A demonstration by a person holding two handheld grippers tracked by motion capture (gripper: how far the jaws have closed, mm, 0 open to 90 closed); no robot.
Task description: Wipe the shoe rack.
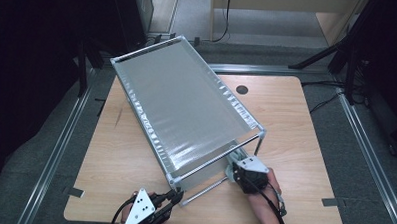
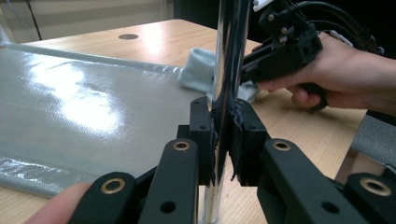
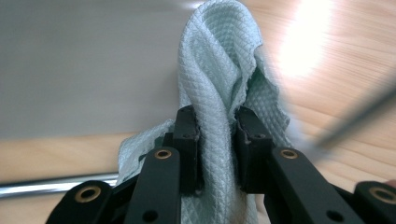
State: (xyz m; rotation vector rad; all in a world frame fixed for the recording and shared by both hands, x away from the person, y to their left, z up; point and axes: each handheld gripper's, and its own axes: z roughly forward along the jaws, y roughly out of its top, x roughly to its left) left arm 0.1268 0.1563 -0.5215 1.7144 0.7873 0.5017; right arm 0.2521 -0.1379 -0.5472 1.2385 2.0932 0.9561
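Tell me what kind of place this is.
Probably a lab or recording studio: one bare wooden table fenced by floor rails, dark stands around it, and a metal rack being worked on.

The rack (image 1: 186, 109) stood on the table (image 1: 306, 131), running from upper left to lower centre. The cloth (image 1: 235, 161) lay at its lower right corner, the left gripper (image 1: 172, 197) at its lower left post (image 2: 229, 70).

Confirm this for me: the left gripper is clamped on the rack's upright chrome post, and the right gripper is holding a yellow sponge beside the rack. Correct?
Not quite. The left gripper is clamped on the chrome post as you say, but the right gripper holds no yellow sponge: its jaws pinch a pale blue-green waffle-weave cloth. The right gripper view shows this plainly.
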